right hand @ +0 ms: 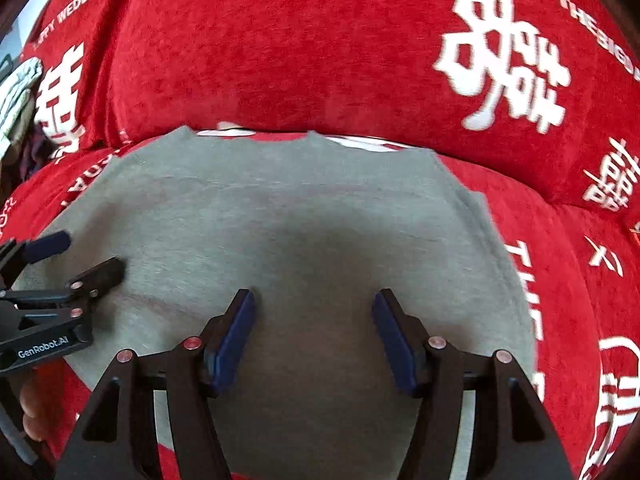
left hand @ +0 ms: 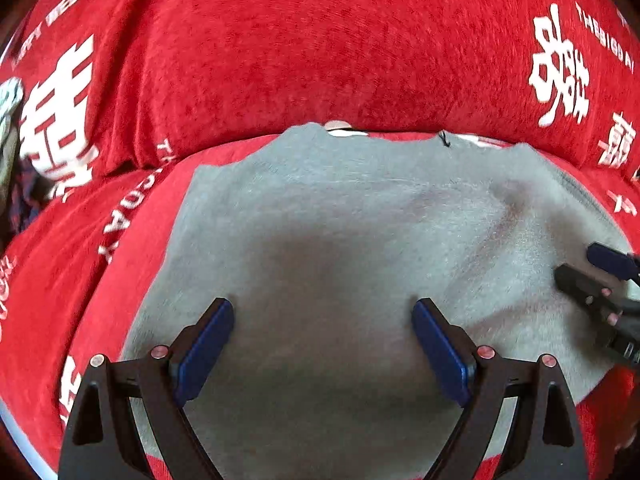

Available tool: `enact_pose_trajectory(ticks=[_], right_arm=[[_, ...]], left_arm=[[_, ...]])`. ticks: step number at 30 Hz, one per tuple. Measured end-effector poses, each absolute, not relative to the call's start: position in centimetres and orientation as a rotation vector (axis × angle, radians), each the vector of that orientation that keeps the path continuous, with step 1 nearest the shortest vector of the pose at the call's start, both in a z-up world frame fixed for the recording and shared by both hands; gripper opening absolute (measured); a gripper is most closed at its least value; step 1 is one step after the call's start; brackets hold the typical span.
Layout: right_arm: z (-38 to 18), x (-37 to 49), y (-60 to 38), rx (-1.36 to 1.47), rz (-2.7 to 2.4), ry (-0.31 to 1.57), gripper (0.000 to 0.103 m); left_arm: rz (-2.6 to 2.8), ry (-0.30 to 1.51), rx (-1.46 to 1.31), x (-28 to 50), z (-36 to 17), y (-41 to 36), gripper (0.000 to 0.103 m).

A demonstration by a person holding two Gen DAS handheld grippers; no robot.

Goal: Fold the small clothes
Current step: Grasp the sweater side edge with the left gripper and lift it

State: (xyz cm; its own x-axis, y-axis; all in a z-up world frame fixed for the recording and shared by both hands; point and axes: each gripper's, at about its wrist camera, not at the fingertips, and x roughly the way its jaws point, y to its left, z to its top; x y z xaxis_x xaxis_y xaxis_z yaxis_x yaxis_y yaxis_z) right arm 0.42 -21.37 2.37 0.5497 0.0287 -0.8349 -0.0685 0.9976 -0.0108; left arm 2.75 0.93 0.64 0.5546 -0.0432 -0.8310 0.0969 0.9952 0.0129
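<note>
grey garment near edge hidden behind gripper frames, red cover lettering blurred

1. A grey garment lies spread flat on a red cover printed with white characters and lettering.
2. The left gripper enters from six o'clock, its blue pads wide apart above the grey cloth, nothing between them.
3. At three o'clock the right gripper reaches in over the garment's edge.
4. Pale bunched fabric sits at nine o'clock.
</note>
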Motion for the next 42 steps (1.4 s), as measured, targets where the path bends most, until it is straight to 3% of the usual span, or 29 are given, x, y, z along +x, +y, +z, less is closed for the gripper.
enact_pose_trajectory(ticks=[11,18,28,29,31,32,33,42], right_arm=[[3.6,-5.6,-27.8,-0.022,-0.078,0.963,0.067],[4.6,-8.5,-26.8,0.037,-0.048,0.916,0.067],[4.7,-7.8,-21.4,0.012,0.058,0.944,0.067],[4.8,-7.6,-21.1,0.004,0.064,0.946,0.067],[5.2,-7.2,-20.3,-0.015,0.076,0.949,0.067],[5.5,-6.9,-20.0,-0.022,0.082,0.947,0.067],[5.8,-6.4,-19.6,-0.031,0.092,0.945,0.067],[8.9,3.7,-12.3,0.037,0.289,1.029,0.077]], left_arm=[[-0.043,0.929,-0.042,-2.9,2.7,7.3,0.092],[-0.009,1.037,-0.39,-4.2,0.1,14.7,0.092],[-0.167,0.986,-0.586,-2.4,-0.3,12.8,0.092],[-0.166,0.973,-0.61,-1.9,-0.3,13.0,0.089],[-0.171,0.97,-0.648,-0.9,-0.9,13.5,0.057],[-0.192,0.996,-0.671,-0.3,-1.6,13.5,0.025],[-0.226,1.016,-0.706,-0.1,-2.3,13.8,0.021],[-0.263,0.938,-0.75,-0.5,-2.7,14.2,0.019]])
